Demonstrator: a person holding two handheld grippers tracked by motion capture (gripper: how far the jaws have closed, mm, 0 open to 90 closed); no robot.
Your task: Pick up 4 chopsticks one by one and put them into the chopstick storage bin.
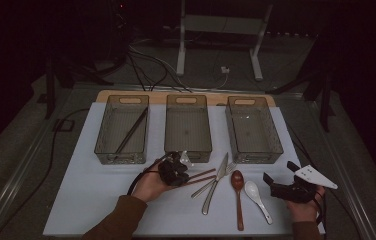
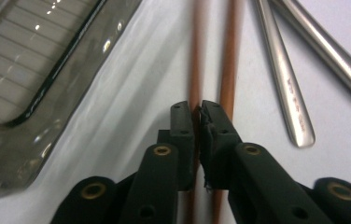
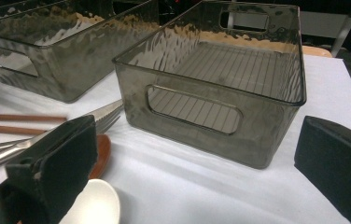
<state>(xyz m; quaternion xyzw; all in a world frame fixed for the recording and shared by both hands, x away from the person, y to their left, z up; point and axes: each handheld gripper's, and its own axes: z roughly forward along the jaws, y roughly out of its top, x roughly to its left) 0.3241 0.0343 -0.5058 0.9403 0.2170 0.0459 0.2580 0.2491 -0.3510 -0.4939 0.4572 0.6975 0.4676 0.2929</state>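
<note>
The left gripper [image 1: 175, 171] has its jaws clamped on one of two brown chopsticks [image 2: 195, 56], which lie side by side on the white table [image 1: 101, 200] just in front of the middle bin [image 1: 188, 125]. Seen from above, their long axis runs nearly across the table, tips rising slightly towards the knife [image 1: 216, 183] and fork [image 1: 215, 181]. The right gripper [image 1: 278, 182] rests beside the white spoon [image 1: 257, 199] with its jaws wide apart.

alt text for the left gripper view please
The left gripper is closed on one of two brown wooden chopsticks lying side by side on the white table. Two metal utensil handles lie to the right, and the corner of a smoky clear plastic bin sits at the left.
</note>
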